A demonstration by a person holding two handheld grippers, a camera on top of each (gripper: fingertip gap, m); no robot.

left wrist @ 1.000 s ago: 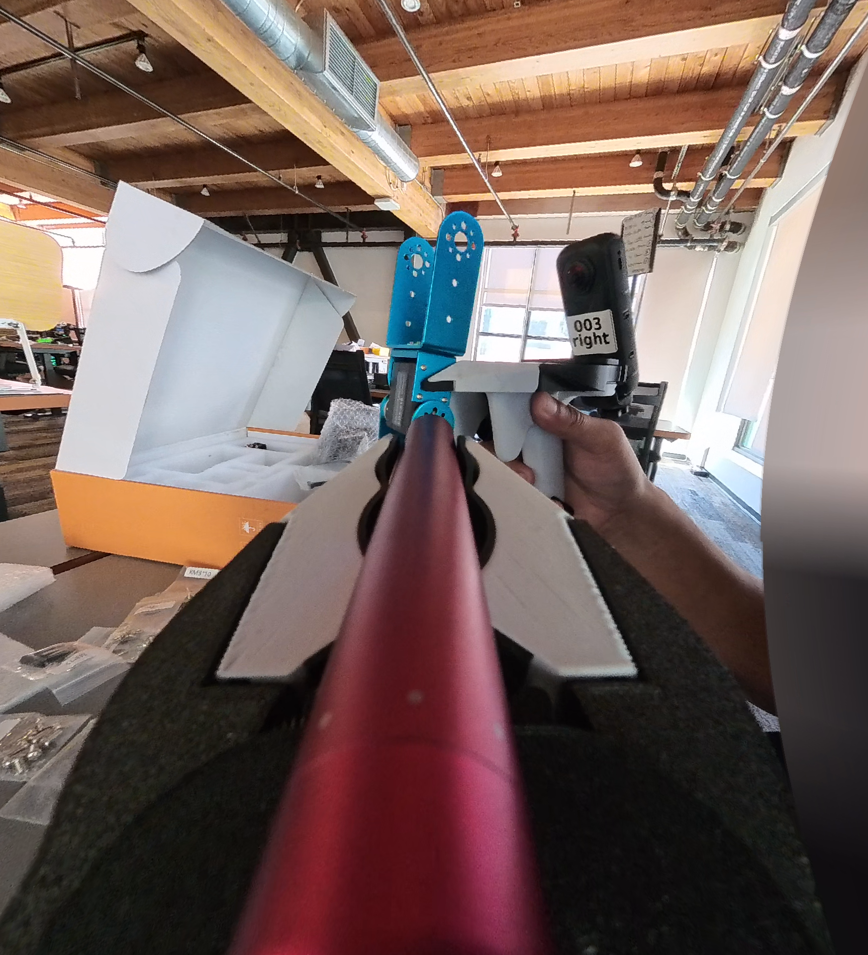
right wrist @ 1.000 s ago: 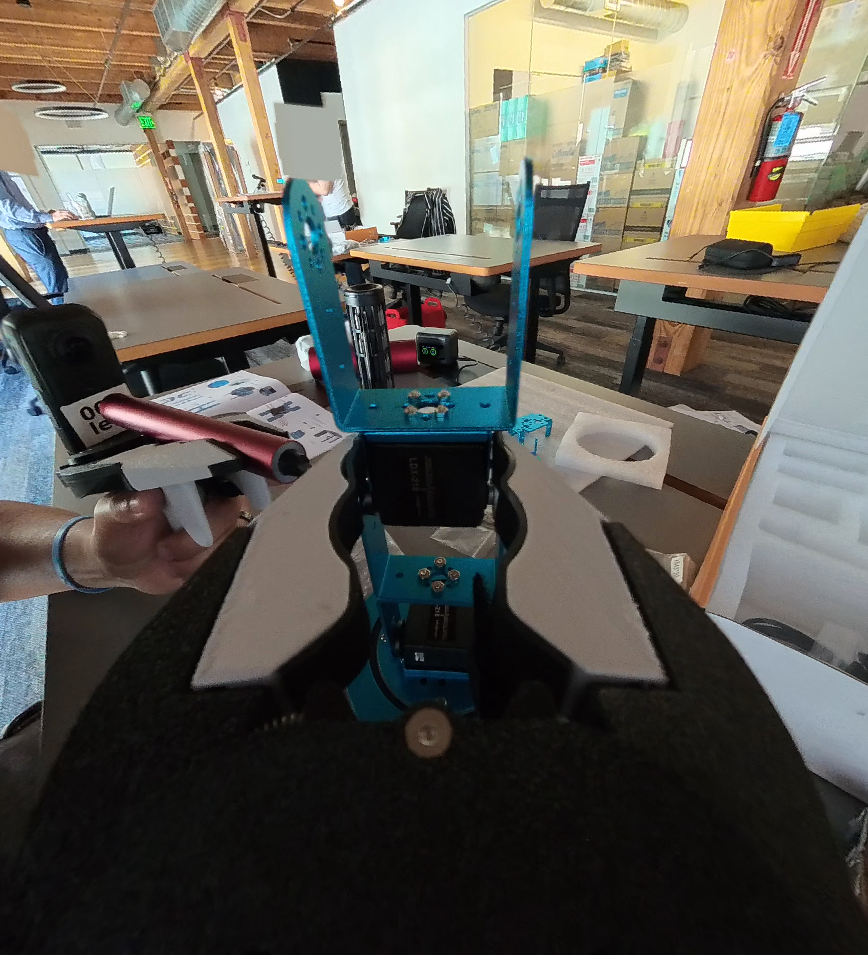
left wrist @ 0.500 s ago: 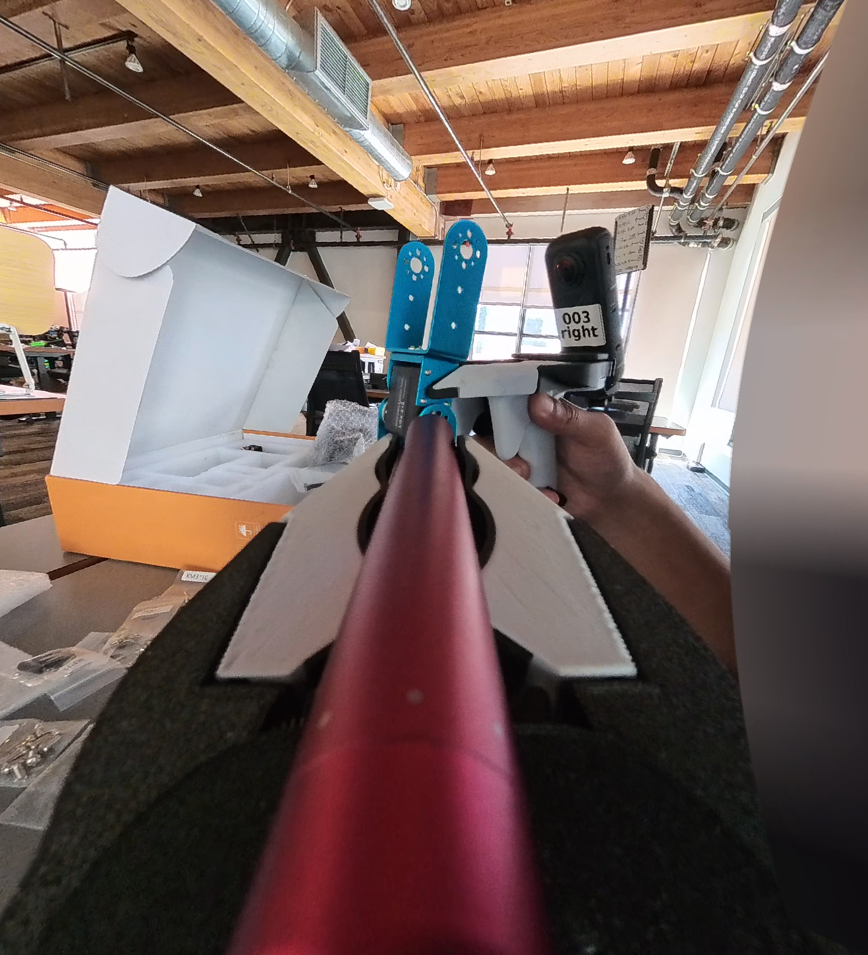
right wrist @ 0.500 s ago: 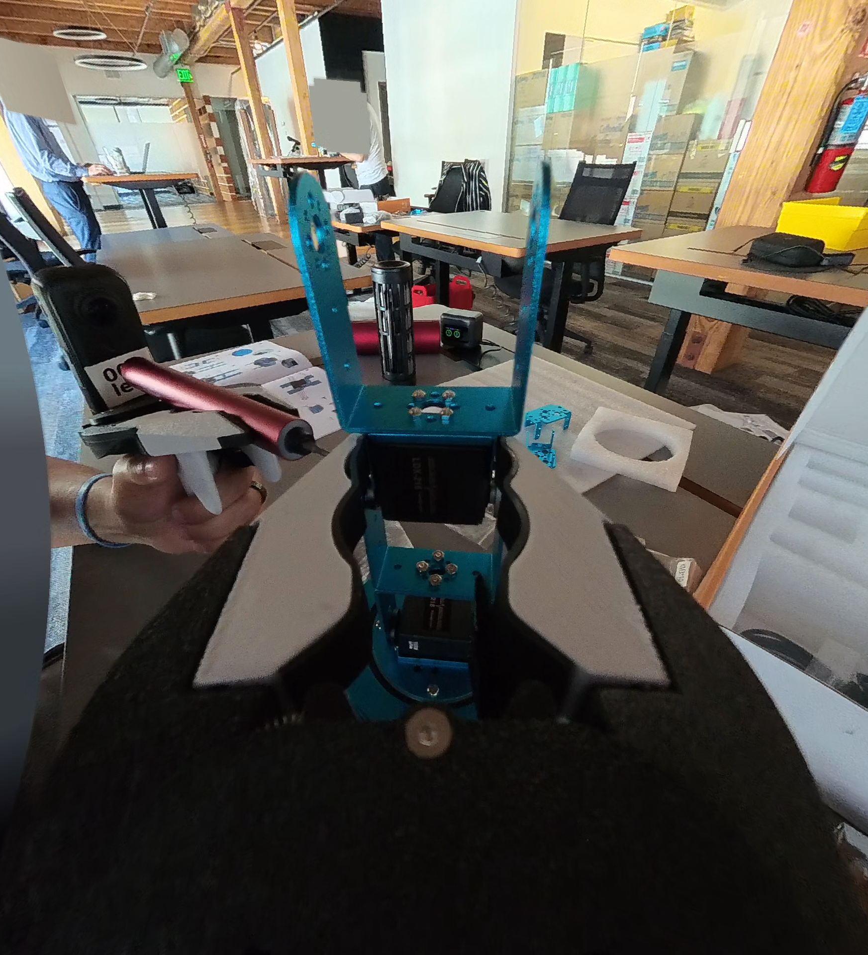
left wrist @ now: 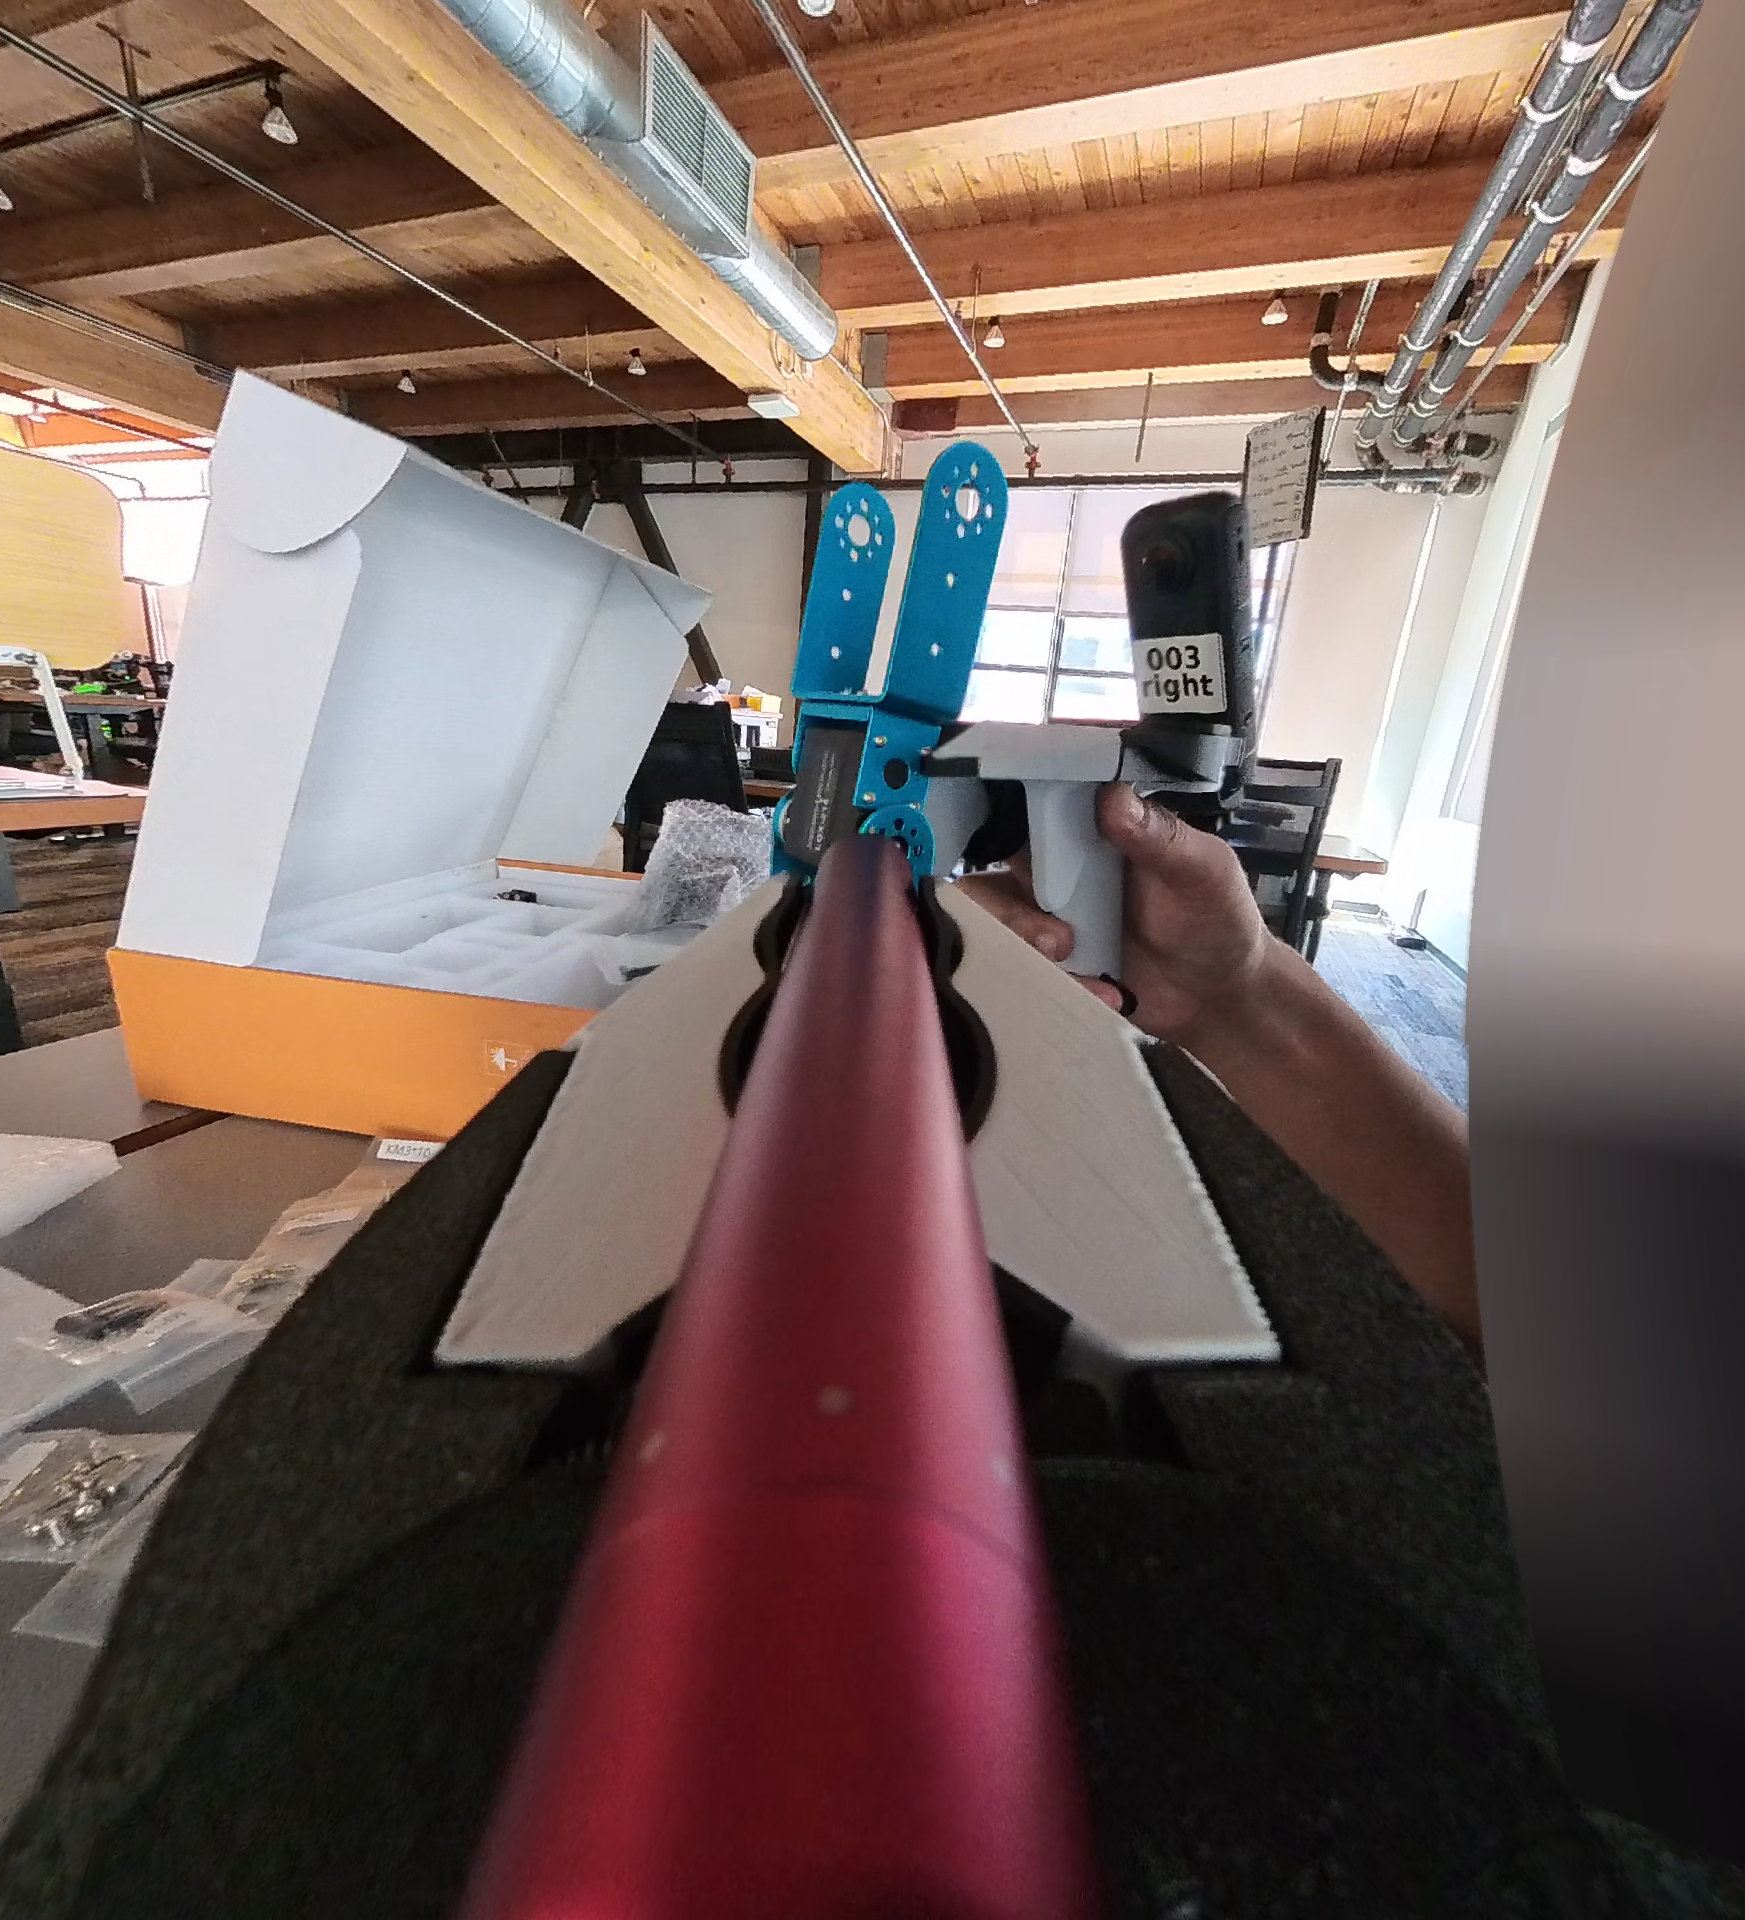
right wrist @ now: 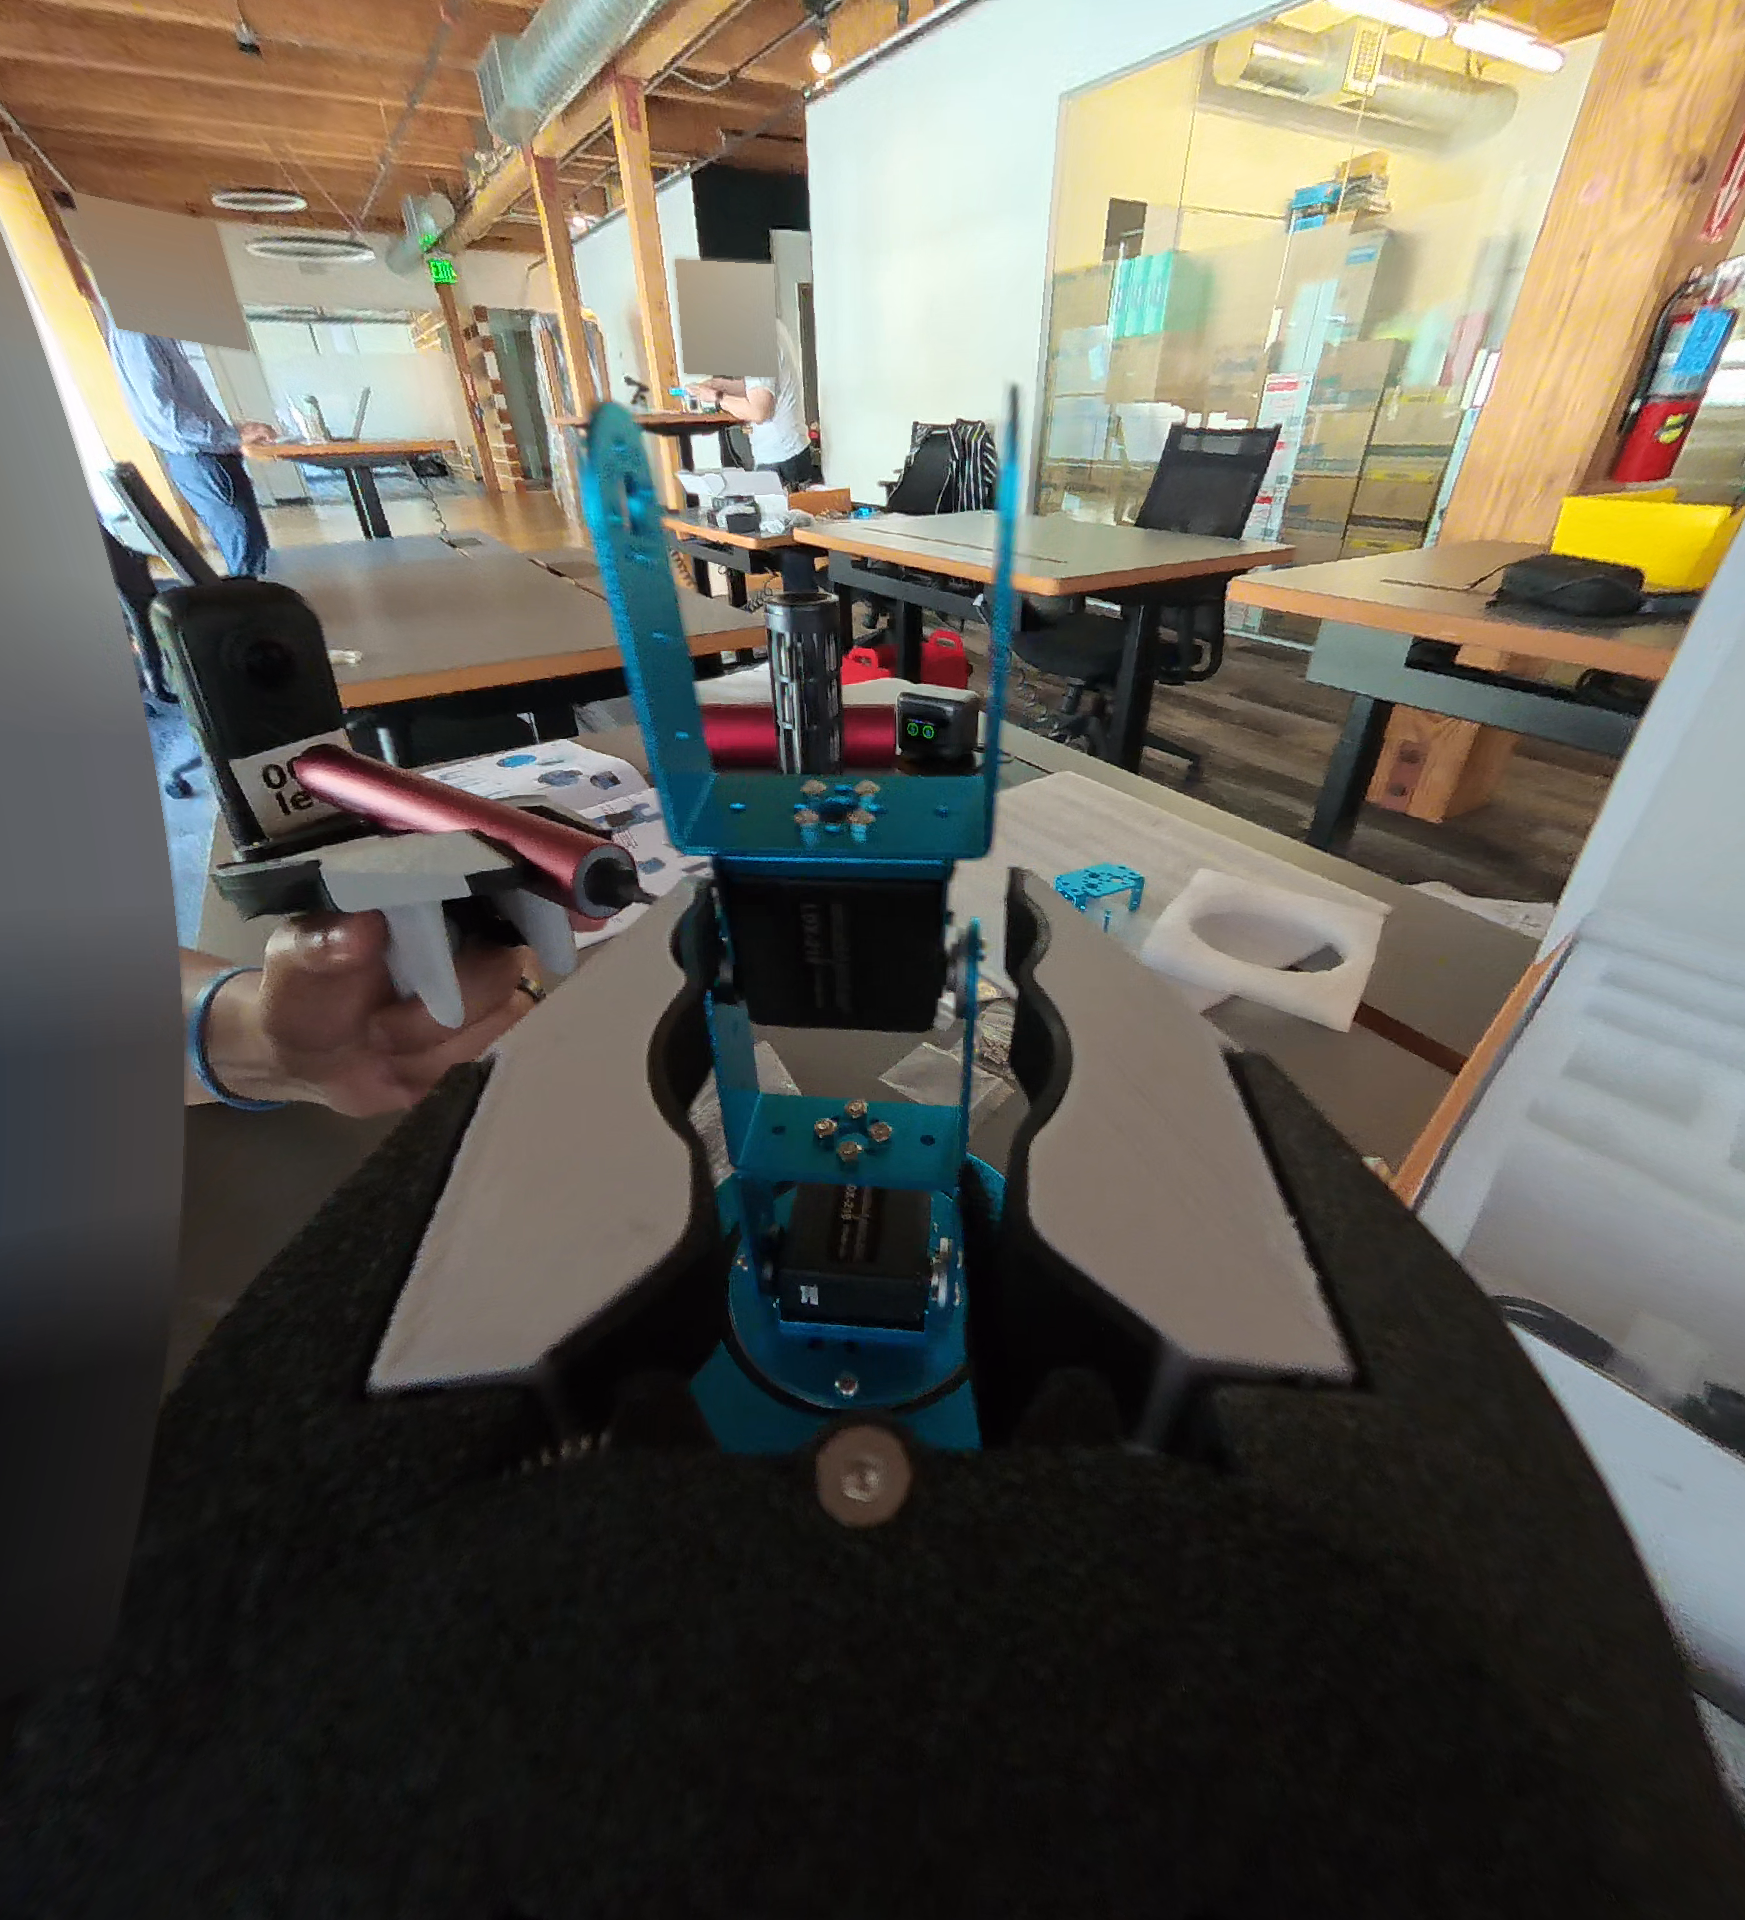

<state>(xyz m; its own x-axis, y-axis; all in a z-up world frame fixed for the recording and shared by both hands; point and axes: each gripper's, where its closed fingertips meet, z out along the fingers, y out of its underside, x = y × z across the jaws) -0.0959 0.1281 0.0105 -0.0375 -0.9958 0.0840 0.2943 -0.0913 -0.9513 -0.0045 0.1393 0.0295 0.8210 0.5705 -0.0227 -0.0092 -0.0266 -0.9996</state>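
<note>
My left gripper [left wrist: 863, 883] is shut on a red pen-shaped screwdriver [left wrist: 826, 1351] that runs forward between its fingers. The screwdriver's tip points at a blue metal bracket assembly with black servos [left wrist: 899, 665]. My right gripper [right wrist: 852, 904] is shut on this assembly [right wrist: 826, 821] and holds it upright in the air, the U-bracket on top. In the right wrist view the screwdriver [right wrist: 452, 821] comes in from the left, its tip close to the upper servo's left side. A hand [left wrist: 1180, 914] holds the right gripper's handle.
An orange box with a raised white lid and foam insert [left wrist: 328, 1018] stands on the table, also at the right of the right wrist view [right wrist: 1678, 1039]. Bags of screws [left wrist: 68, 1486], a white foam ring [right wrist: 1263, 945], a black cylinder [right wrist: 800, 675] and a leaflet [right wrist: 535, 774] lie about. People stand at far desks.
The screwdriver tip has moved closer to the blue assembly. The assembly has turned a little in the right gripper. Both grippers stay shut on what they hold.
</note>
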